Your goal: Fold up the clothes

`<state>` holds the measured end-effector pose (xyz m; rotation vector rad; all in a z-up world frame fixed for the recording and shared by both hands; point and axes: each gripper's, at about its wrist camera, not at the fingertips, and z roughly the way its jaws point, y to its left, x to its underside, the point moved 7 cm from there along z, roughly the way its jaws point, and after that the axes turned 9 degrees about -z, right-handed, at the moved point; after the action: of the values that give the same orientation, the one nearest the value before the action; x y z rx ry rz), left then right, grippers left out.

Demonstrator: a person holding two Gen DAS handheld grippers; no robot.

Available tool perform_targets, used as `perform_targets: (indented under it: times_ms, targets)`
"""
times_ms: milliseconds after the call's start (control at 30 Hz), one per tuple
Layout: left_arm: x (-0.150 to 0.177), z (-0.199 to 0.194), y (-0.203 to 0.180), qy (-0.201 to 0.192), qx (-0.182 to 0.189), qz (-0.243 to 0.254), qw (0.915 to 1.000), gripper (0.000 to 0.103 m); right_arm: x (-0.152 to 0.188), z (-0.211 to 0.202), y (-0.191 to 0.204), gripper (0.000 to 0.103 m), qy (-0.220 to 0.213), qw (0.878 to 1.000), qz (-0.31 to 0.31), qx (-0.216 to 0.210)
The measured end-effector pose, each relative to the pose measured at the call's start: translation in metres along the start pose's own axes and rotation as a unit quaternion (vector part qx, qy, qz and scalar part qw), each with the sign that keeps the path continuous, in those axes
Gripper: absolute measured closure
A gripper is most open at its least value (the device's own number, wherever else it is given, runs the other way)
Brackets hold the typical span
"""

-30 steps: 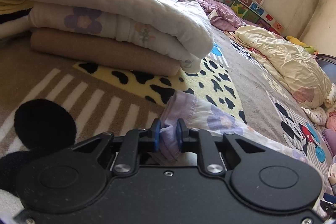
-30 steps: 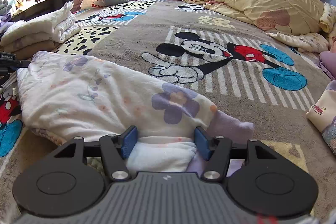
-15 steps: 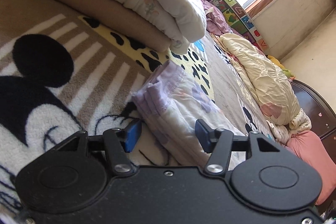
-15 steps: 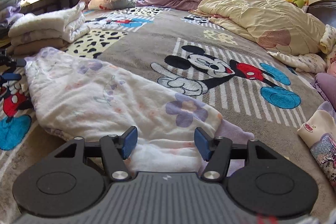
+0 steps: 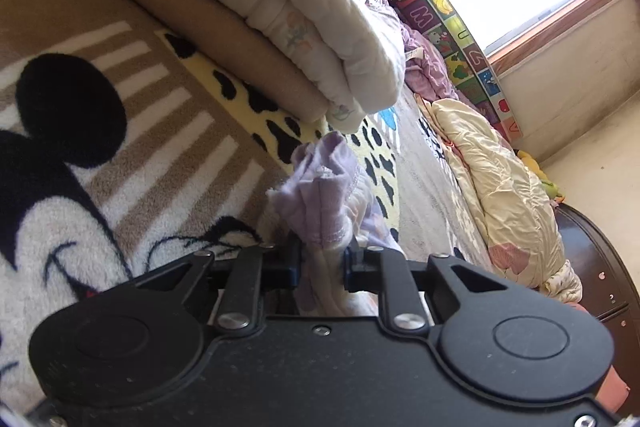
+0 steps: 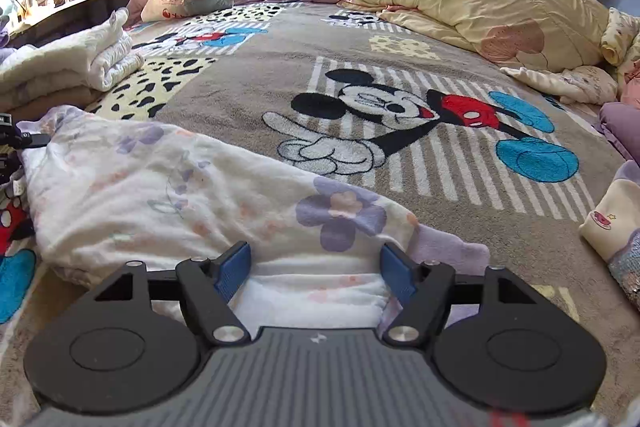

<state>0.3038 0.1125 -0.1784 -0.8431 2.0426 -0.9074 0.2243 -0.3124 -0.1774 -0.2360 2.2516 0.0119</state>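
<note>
Left gripper [image 5: 322, 263] closing, pinching garment [image 5: 320, 195] hem; right gripper [image 6: 316, 269] opening, garment between.

1 floral garment [image 6: 192, 195], 2 grippers [image 6: 314, 269].

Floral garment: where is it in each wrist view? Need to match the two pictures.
Left wrist: floral garment, lower centre, its bunched lilac end between the closing left gripper pads.
Right wrist: it lies across lower left to centre, near end between the opening right gripper pads.
Shared landmark: folded stack.
</note>
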Motion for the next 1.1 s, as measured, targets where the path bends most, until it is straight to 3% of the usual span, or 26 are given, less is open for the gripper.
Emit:
perform_targets:
  times_ms: [100,167,300,400,433,500,533,567,633,800,867,967,1000,1033,1100]
  targets:
    - [0.004,-0.033,-0.001,-0.009,0.009,-0.025,0.9996,0.086,0.013,-0.03,-0.024,0.012,-0.016,0.997,0.08,0.014]
    - [0.007,-0.057,0.0,-0.018,0.013,-0.042,0.9989,0.086,0.032,-0.036,-0.042,0.012,-0.012,0.987,0.162,-0.002]
    - [0.006,-0.08,0.023,-0.041,-0.009,-0.068,0.9968,0.086,0.06,-0.025,-0.066,0.012,-0.006,0.95,0.305,-0.058]
    - [0.011,-0.064,0.053,-0.023,-0.037,-0.097,0.9944,0.086,0.069,-0.011,-0.077,0.012,-0.02,0.92,0.381,-0.086]
    - [0.013,-0.059,0.06,-0.02,-0.04,-0.101,0.9939,0.084,0.067,-0.005,-0.073,0.013,-0.02,0.917,0.387,-0.095]
    - [0.015,-0.056,0.064,-0.018,-0.046,-0.1,0.9938,0.084,0.063,0.006,-0.064,0.037,-0.017,0.911,0.395,-0.117]
    - [0.015,-0.057,0.062,-0.02,-0.048,-0.095,0.9941,0.085,0.06,0.012,-0.056,0.043,-0.01,0.908,0.397,-0.131]
    - [0.015,-0.059,0.059,-0.022,-0.05,-0.091,0.9944,0.085,0.057,0.013,-0.049,0.056,-0.007,0.909,0.392,-0.138]
    - [0.012,-0.068,0.057,-0.019,-0.042,-0.099,0.9941,0.086,0.051,0.013,-0.038,0.063,-0.007,0.92,0.371,-0.127]
    - [0.001,-0.116,0.034,-0.03,-0.003,-0.084,0.996,0.087,0.039,-0.036,-0.044,0.079,-0.036,0.904,0.397,-0.153]
    - [-0.002,-0.113,0.047,-0.025,-0.014,-0.082,0.9963,0.085,0.039,-0.055,-0.042,0.079,-0.034,0.911,0.382,-0.152]
    - [0.006,-0.089,0.087,0.021,-0.052,-0.107,0.9926,0.076,0.049,-0.055,-0.037,0.079,0.006,0.935,0.336,-0.112]
    - [0.006,-0.094,0.09,0.014,-0.03,-0.116,0.9927,0.072,0.059,-0.049,-0.038,0.076,0.025,0.939,0.327,-0.102]
    - [0.008,-0.102,0.09,0.007,-0.026,-0.111,0.9935,0.06,0.071,-0.042,-0.04,0.075,0.044,0.942,0.319,-0.093]
    - [0.011,-0.113,0.09,0.0,-0.017,-0.105,0.9943,0.05,0.078,-0.047,-0.04,0.066,0.031,0.942,0.321,-0.093]
